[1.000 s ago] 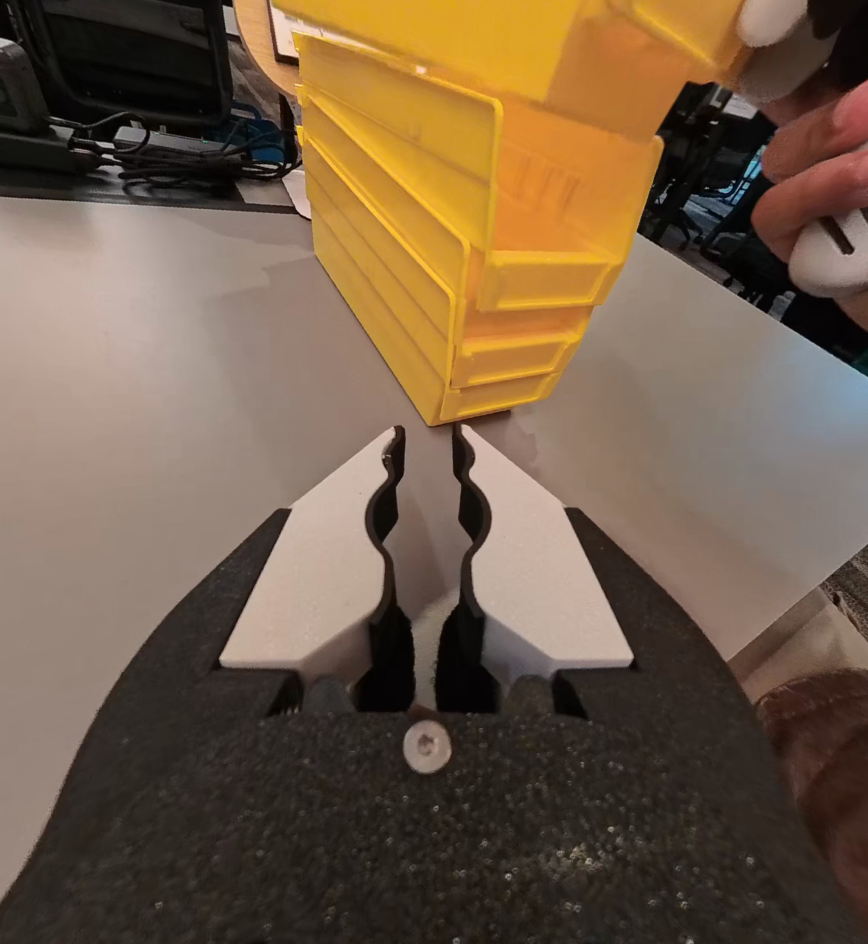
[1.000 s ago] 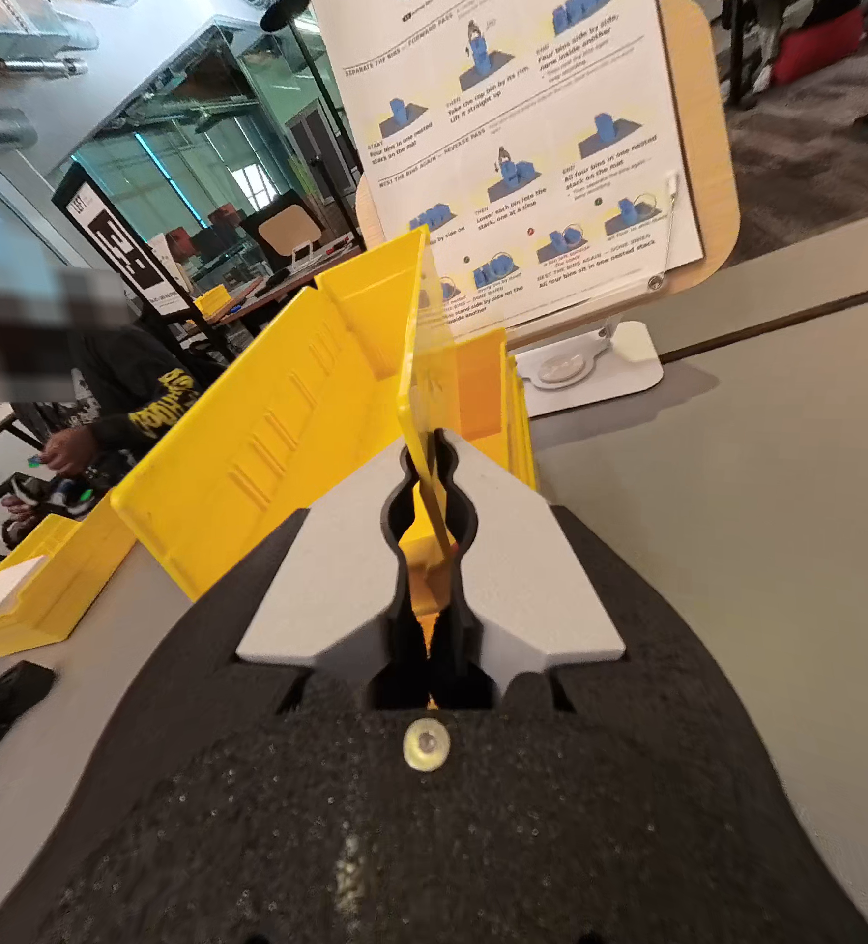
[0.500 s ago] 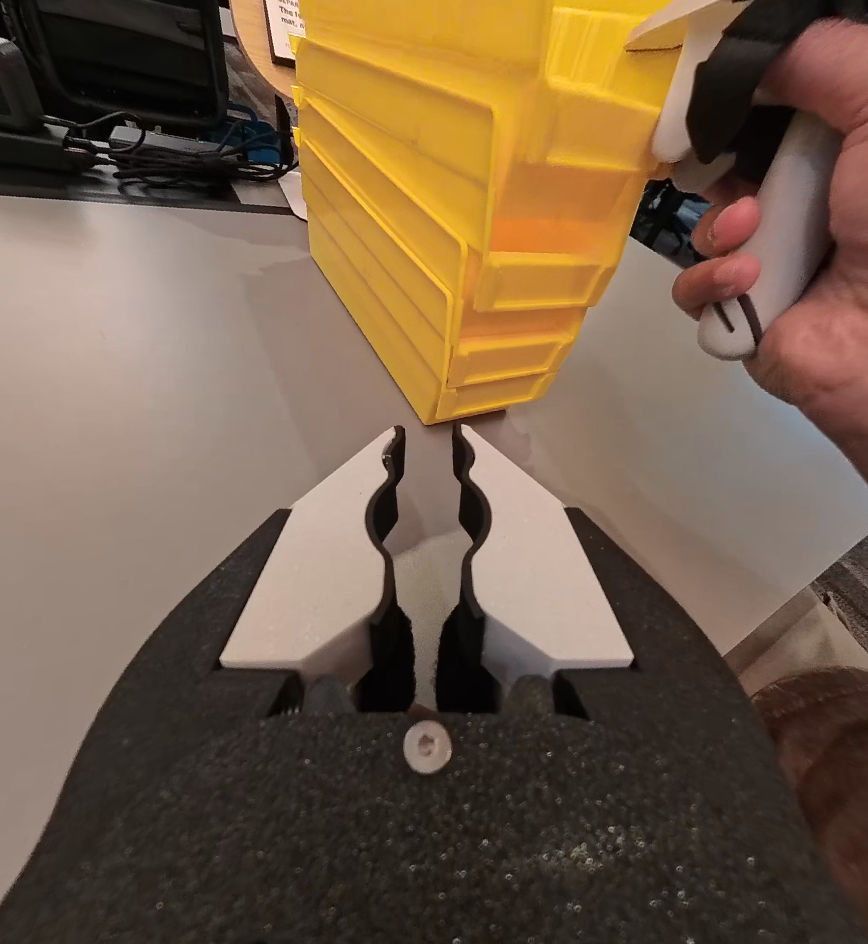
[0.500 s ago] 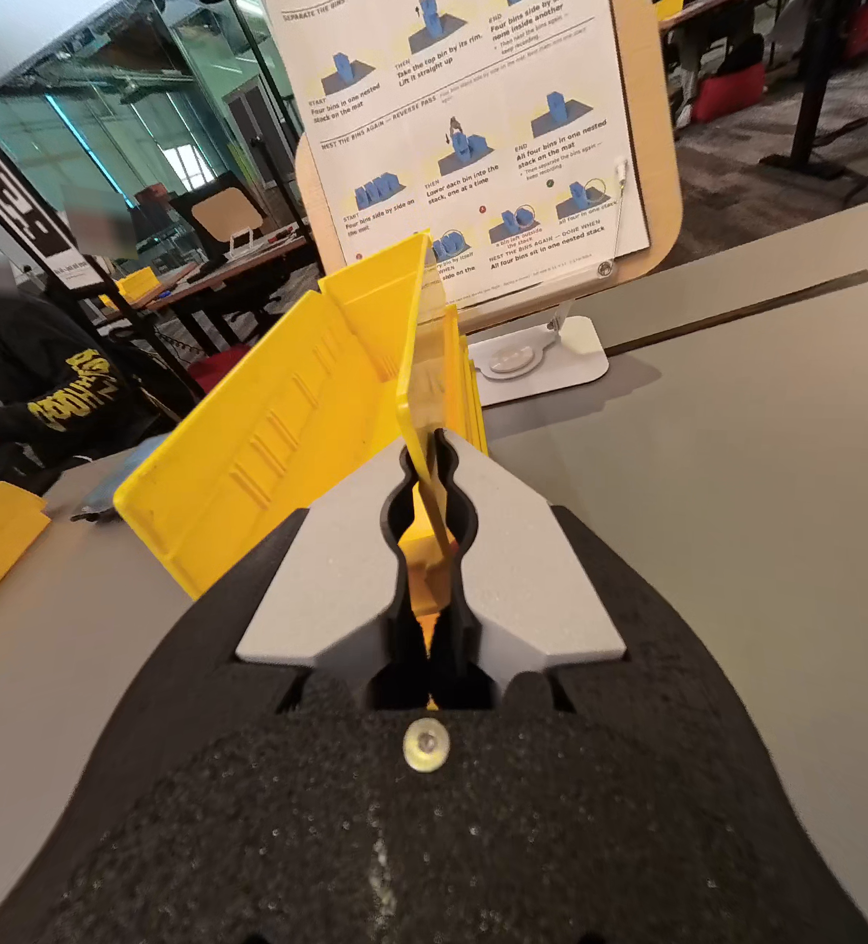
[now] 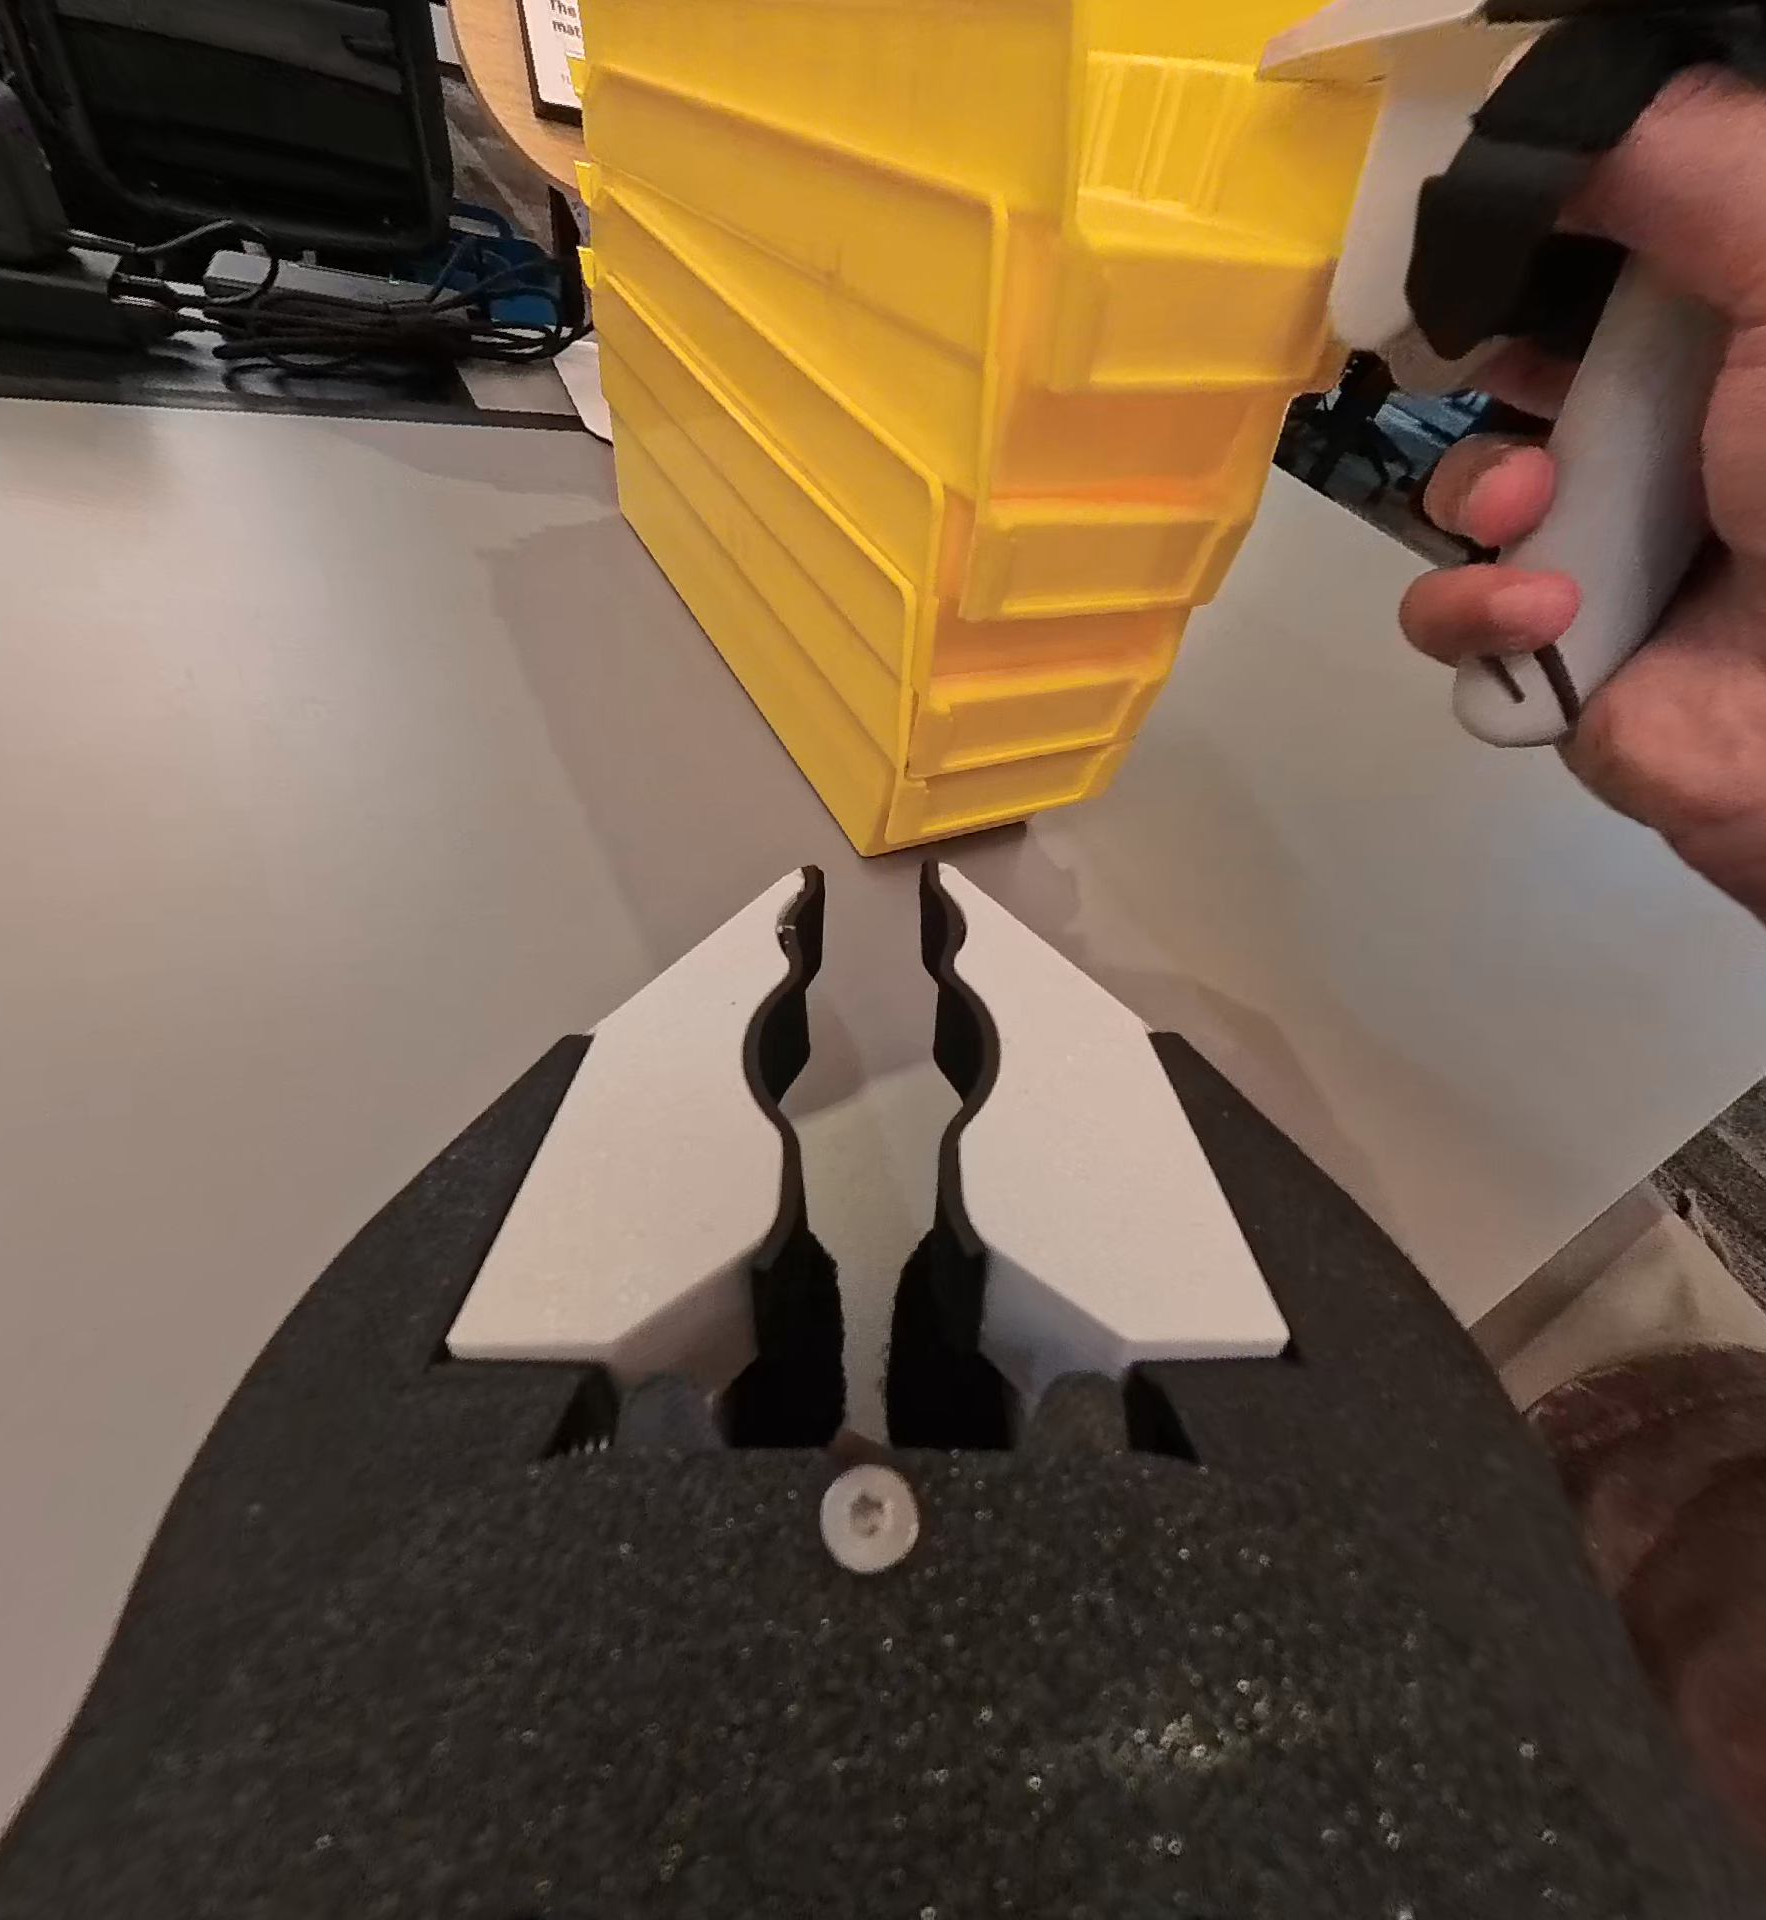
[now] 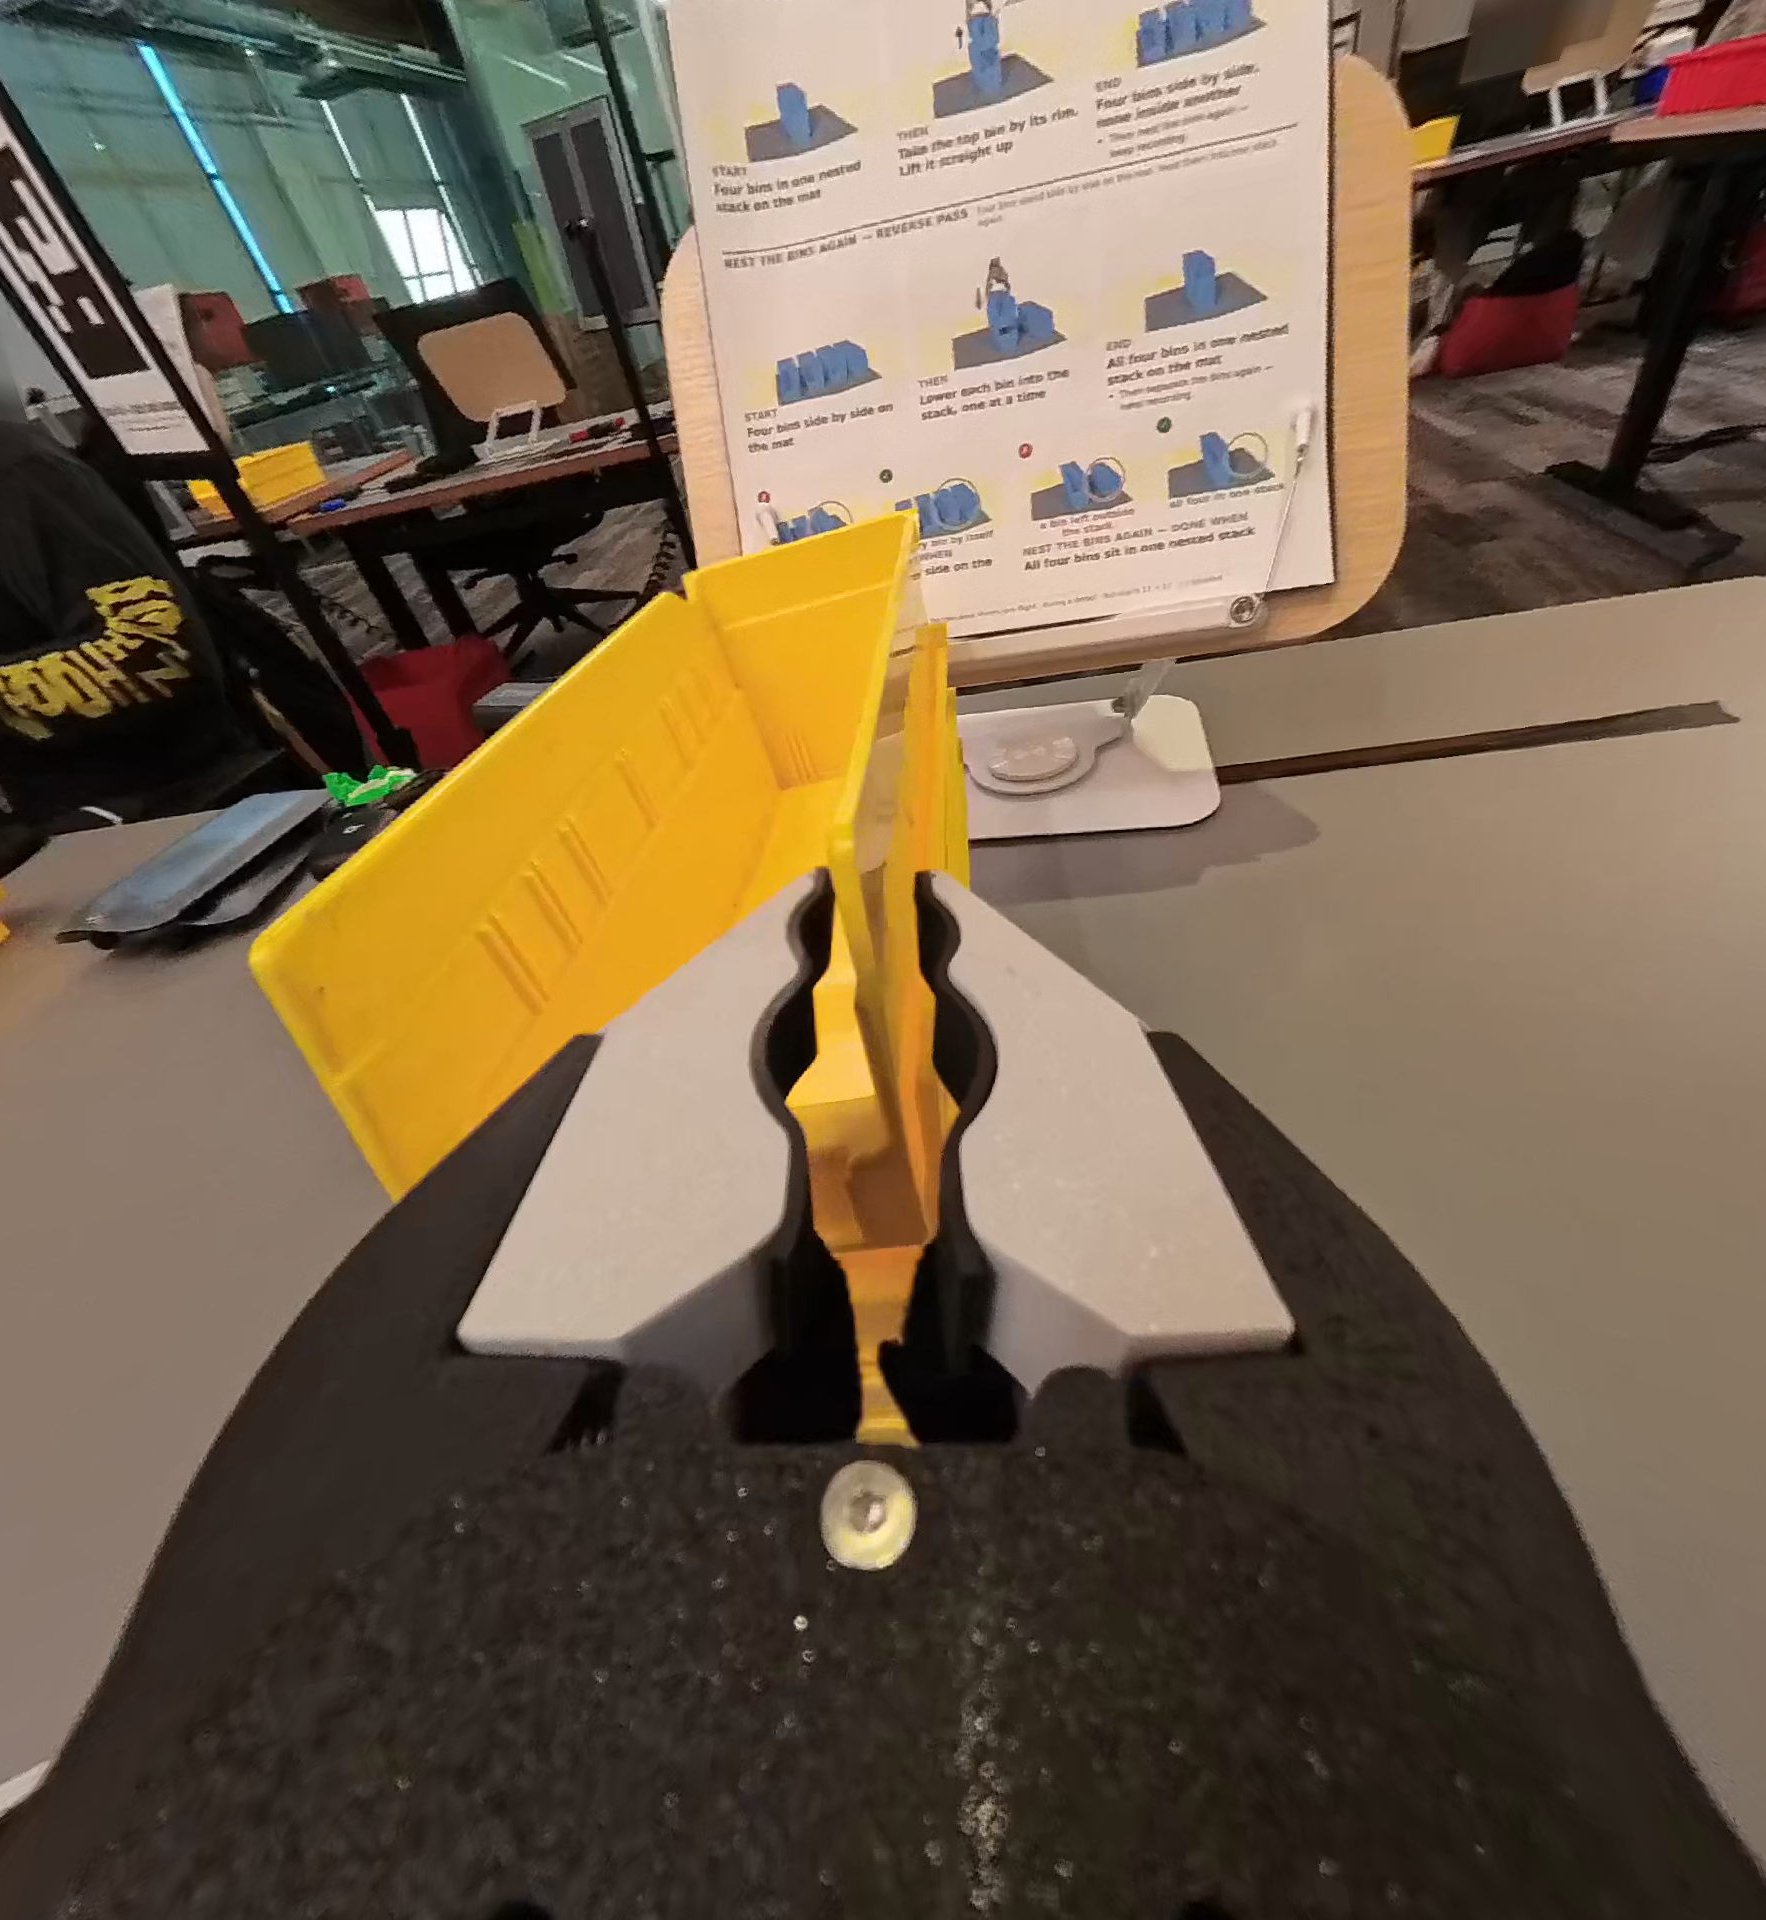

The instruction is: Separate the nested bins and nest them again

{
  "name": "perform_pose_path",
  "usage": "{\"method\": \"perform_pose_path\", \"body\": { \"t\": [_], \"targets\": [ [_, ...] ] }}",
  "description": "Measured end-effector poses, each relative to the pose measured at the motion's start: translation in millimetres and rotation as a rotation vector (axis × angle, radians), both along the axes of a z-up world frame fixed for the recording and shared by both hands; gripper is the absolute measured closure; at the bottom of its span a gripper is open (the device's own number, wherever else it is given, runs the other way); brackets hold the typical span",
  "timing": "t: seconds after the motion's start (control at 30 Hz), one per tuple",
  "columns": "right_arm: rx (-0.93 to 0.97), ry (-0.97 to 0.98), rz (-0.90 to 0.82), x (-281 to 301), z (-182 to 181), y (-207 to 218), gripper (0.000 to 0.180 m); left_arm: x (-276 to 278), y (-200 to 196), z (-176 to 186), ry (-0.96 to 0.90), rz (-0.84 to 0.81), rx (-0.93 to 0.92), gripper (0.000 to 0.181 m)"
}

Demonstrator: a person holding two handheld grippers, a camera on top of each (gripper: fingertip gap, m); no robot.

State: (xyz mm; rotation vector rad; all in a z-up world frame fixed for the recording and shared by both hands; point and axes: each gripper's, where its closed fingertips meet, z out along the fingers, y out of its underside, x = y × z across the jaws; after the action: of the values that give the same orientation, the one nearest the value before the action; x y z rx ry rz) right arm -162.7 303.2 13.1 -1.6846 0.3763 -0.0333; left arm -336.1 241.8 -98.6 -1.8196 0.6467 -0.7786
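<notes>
- My left gripper (image 5: 871, 894) hangs low over the table (image 5: 235, 831) with its jaws spread a little and nothing between them; the tips sit just short of the stack's near bottom corner.
- My right gripper (image 6: 874, 904) is pinching the rim of the top bin (image 6: 567, 883); the thin yellow wall runs up through the gap, with both pads against it.
- In the left view the right gripper (image 5: 1378, 208) shows at the upper right, gripped by a hand (image 5: 1710, 499), at the front end of the top bin (image 5: 1118, 208).
- The stack (image 5: 858, 582) stands on the table just ahead of the left gripper: three yellow bins nested one inside another, and the top bin sitting in the uppermost of them.
- I see nothing loose inside the top bin; the lower ones are filled only by the bin above.
- The bins' long axis runs away from the left gripper, slanting up-left in that view, with their lipped open fronts facing right.
- From the right gripper, the top bin's long axis runs straight ahead toward the instruction board (image 6: 1014, 312) standing at the table's far edge.
- Compared with a second ago, the top bin is lower: then it hung clear above the stack, now it sits well down into it. The left gripper has not shifted.
</notes>
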Motion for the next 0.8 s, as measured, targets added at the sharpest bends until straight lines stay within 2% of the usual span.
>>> {"method": "perform_pose_path", "body": {
  "t": [0.2, 0.4, 0.53, 0.67, 0.8],
  "targets": [
    [0.033, -0.008, 0.114, -4, 13, -12, 0.154, 0, 1, -1, 0.004, 0.001, -0.002, 0.165],
    [0.101, -0.121, 0.253, -3, 23, -30, 0.151, 0, 1, -3, 0.015, 0.0, -0.001, 0.165],
    [0.052, -0.2, 0.378, 14, 4, -39, 0.151, -2, 3, -3, 0.026, 0.011, 0.009, 0.165],
    [-0.014, -0.199, 0.387, 33, -10, -46, 0.15, -1, 7, -6, 0.037, 0.018, 0.005, 0.164],
    [-0.024, -0.223, 0.388, 14, -9, -39, 0.146, 5, 16, 8, -0.002, 0.034, 0.024, 0.164]
  ]
}}
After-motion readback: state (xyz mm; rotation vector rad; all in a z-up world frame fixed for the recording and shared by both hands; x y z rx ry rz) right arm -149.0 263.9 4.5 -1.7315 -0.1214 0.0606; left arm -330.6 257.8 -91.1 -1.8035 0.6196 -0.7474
